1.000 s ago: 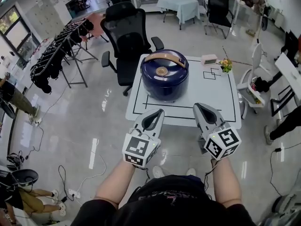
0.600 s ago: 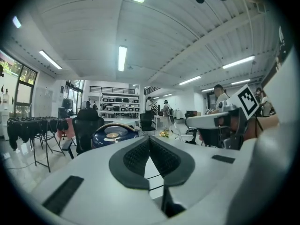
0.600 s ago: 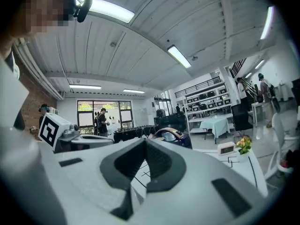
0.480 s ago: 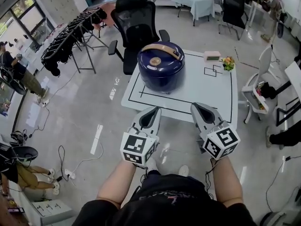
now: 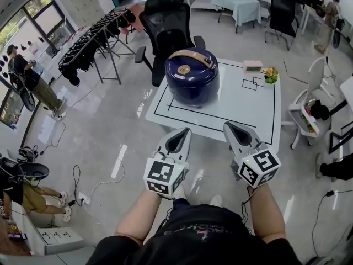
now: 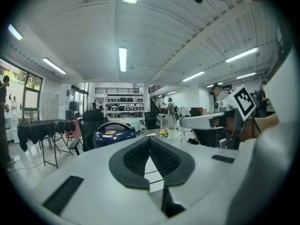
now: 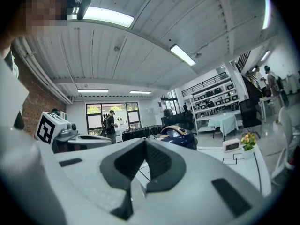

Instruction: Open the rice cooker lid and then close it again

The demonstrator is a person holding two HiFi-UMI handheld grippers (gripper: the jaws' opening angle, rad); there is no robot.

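Note:
A dark blue rice cooker (image 5: 192, 76) with a tan handle stands on the far left part of a white table (image 5: 248, 106), its lid down. It also shows small in the left gripper view (image 6: 114, 133) and in the right gripper view (image 7: 178, 136). My left gripper (image 5: 177, 138) and right gripper (image 5: 234, 132) are both shut with nothing in them. They are held side by side in front of the table's near edge, well short of the cooker and pointing towards it.
A small pink clock (image 5: 252, 66) and a pot of flowers (image 5: 270, 75) sit at the table's far right. A black office chair (image 5: 168, 29) stands behind the cooker. A clothes rack (image 5: 91, 51) is at the left, a white side stand (image 5: 309, 115) at the right. People stand about the room.
The table and cooker have drifted right and slightly farther off in the head view as the person shifted. Both grippers stay shut and side by side.

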